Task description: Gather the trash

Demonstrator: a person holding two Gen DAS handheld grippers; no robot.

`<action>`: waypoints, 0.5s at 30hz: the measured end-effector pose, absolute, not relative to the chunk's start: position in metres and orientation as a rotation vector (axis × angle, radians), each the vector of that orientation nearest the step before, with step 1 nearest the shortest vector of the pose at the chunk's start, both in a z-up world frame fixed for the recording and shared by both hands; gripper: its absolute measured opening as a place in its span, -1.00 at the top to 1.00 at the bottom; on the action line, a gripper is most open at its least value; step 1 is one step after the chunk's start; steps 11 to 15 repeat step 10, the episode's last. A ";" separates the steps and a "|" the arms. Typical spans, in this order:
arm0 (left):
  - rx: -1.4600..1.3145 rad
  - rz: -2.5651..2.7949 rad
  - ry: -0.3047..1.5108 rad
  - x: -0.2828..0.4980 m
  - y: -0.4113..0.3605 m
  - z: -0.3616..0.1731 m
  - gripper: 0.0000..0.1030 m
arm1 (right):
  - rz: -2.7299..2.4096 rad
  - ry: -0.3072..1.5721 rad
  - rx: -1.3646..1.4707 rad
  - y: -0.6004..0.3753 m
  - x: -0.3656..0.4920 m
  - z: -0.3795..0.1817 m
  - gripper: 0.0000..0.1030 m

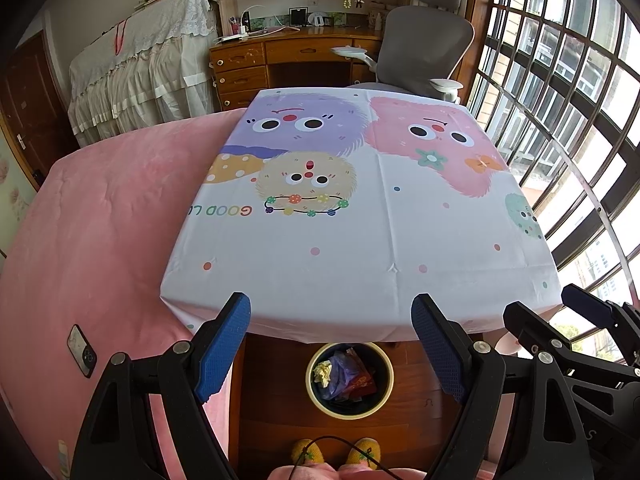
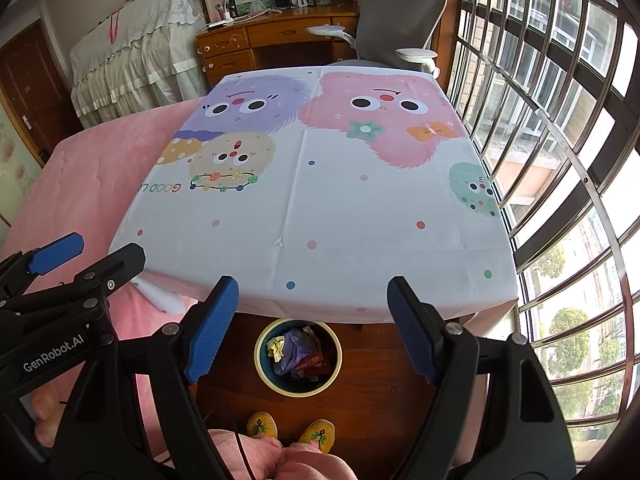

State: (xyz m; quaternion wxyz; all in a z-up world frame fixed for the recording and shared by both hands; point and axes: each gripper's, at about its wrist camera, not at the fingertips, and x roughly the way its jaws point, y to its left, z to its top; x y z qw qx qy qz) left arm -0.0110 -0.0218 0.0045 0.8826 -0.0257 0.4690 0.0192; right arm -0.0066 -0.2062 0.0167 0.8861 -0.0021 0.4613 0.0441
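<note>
Evidently both the left claw and right claw gape wide, empty.

The left gripper hangs with its blue-padded jaws spread wide and nothing between them, above a round bin on the wooden floor. The bin holds crumpled yellow paper, a purple bag and a red wrapper. At twelve o'clock lies the table under its cartoon-monster cloth. The right gripper pokes in at three o'clock. At nine o'clock spreads a pink bedcover with a phone on it. Yellow slippers show at six o'clock.
</note>
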 end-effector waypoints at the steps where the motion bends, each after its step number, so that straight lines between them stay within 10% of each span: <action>1: -0.053 0.040 0.976 -0.011 -0.022 0.005 -0.63 | 0.092 0.960 -0.005 -0.206 -0.007 0.017 -0.45; 15: -0.058 0.041 0.984 -0.012 -0.018 0.003 -0.63 | 0.092 0.960 -0.005 -0.206 -0.007 0.018 -0.45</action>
